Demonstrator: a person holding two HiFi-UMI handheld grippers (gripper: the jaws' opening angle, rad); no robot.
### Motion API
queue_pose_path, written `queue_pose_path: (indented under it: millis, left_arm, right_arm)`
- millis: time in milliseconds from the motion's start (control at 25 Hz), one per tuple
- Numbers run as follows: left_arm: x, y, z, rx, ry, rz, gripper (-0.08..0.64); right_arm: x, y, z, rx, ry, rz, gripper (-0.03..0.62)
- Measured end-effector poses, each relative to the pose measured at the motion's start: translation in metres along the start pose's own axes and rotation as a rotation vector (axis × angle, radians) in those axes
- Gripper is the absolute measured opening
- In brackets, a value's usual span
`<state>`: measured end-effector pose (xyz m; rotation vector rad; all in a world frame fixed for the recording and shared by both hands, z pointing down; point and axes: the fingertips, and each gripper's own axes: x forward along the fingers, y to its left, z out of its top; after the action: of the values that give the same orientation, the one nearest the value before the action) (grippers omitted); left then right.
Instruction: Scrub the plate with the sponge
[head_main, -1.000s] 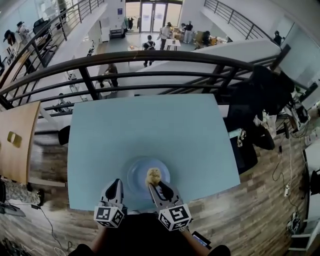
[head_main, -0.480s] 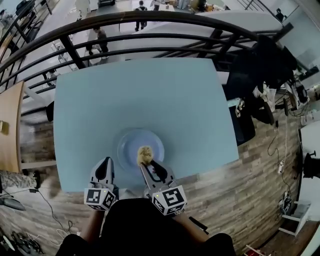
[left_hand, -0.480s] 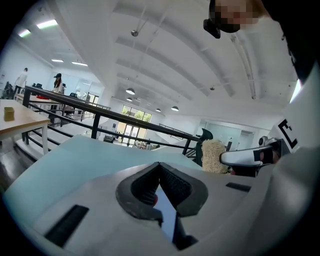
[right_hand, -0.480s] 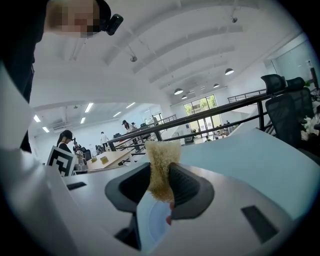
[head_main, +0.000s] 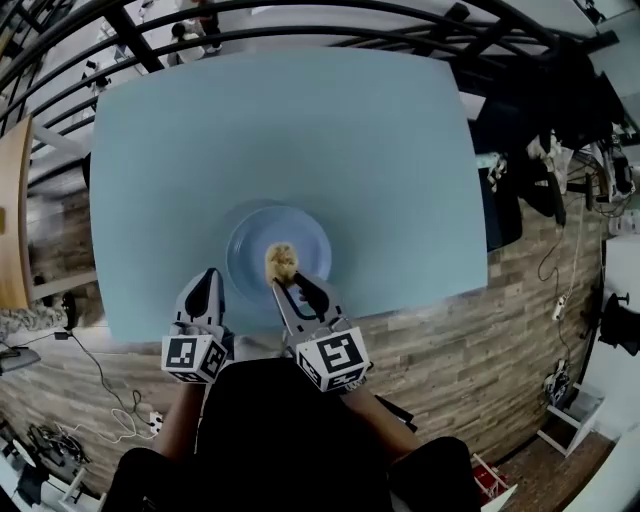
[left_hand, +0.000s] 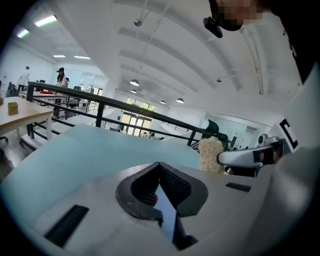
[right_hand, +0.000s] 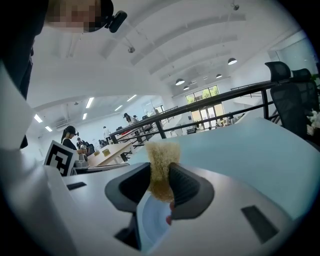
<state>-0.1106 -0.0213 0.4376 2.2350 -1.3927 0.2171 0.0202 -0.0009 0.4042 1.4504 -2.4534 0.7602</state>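
Observation:
A pale blue round plate (head_main: 250, 235) lies on the light blue table (head_main: 300, 130), near its front edge. A tan, fuzzy sponge (head_main: 281, 260) sits at the plate's middle, and my right gripper (head_main: 287, 281) is shut on it from the near side. In the right gripper view the sponge (right_hand: 161, 162) stands upright between the two dark pads, with the plate (right_hand: 150, 220) showing below. My left gripper (head_main: 207, 277) is shut and holds nothing, just left of the plate at the table's edge. The left gripper view shows the left gripper (left_hand: 159, 166) with the sponge (left_hand: 211, 154) off to its right.
A black metal railing (head_main: 130, 40) runs along the table's far side, with a lower floor beyond it. A wooden table (head_main: 12, 210) stands at the left. Dark chairs and bags (head_main: 560, 120) crowd the right side, over wood flooring.
The head camera has tipped further down, so the table fills more of the view. The right gripper still holds the sponge on the plate, and the left gripper stays beside it.

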Motion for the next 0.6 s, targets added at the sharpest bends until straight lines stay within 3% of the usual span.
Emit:
queue_pose_path:
  millis: [600]
  left_arm:
    - [0.034,0.036,-0.058,-0.036,0.141,0.083,0.003]
  right_arm:
    - [0.06,-0.029,-0.034,-0.012,0.111,0.059,0.117]
